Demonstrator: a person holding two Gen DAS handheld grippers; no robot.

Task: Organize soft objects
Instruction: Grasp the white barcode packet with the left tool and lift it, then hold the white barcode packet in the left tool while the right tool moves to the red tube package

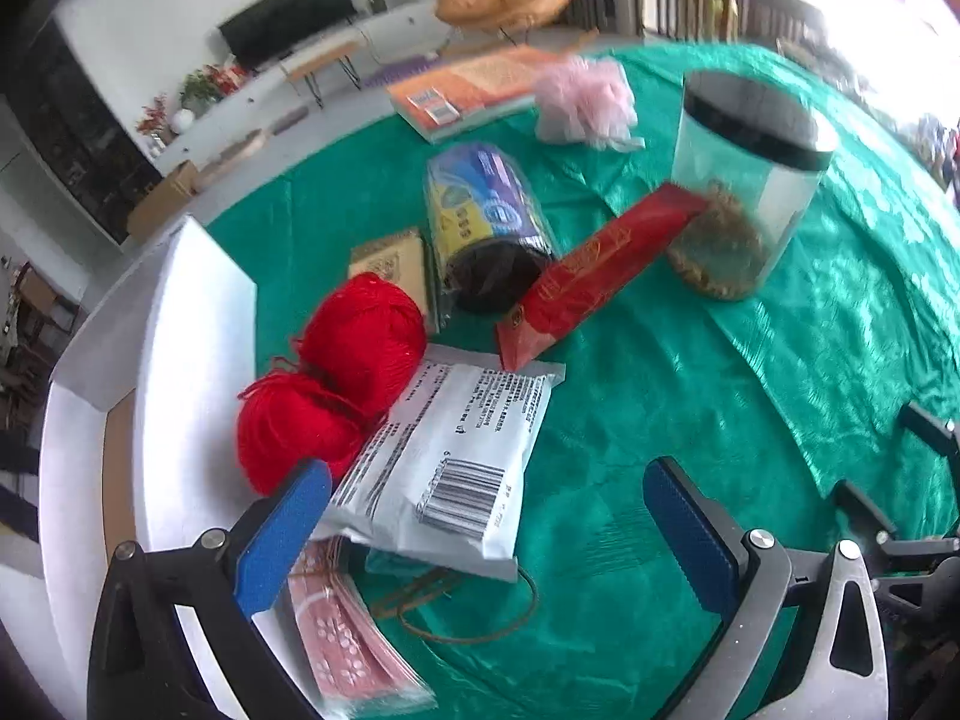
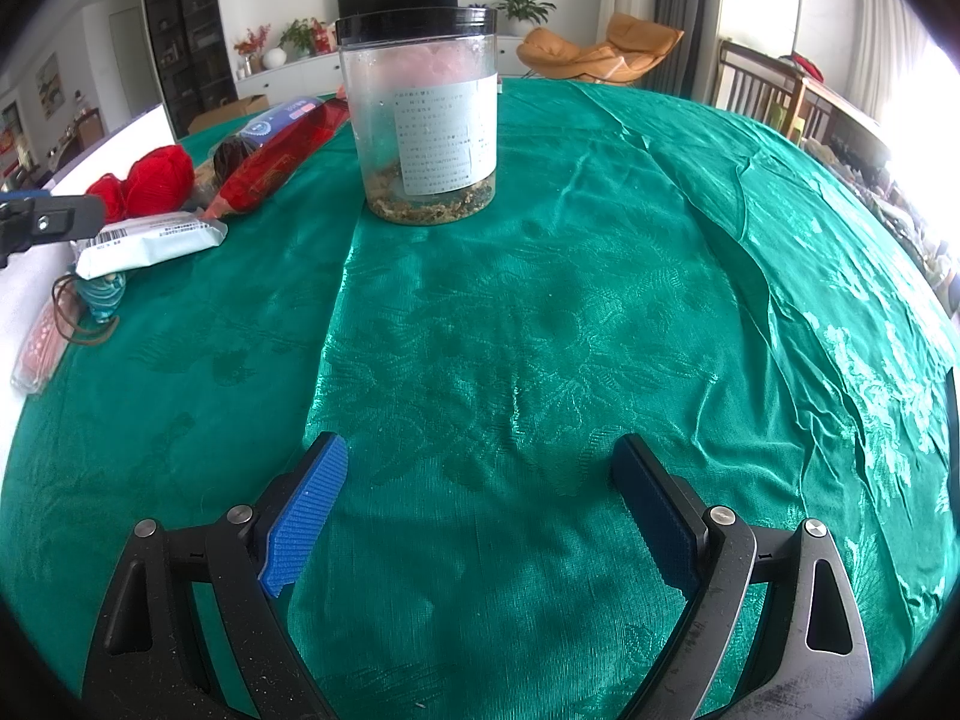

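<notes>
Red yarn, two soft skeins wound together (image 1: 336,384), lies at the left of the green-clothed surface (image 1: 690,396), touching a white plastic packet with a barcode (image 1: 456,456) just beside a white box lid (image 1: 180,360). The left tool (image 1: 486,534) hovers spread over that packet, gripping nothing. Further right lie a red foil sachet (image 1: 594,276) and a clear plastic jar with a black lid (image 1: 744,180), with a pink mesh pouf (image 1: 585,99) behind. The right tool (image 2: 480,516) hangs spread above bare cloth.
</notes>
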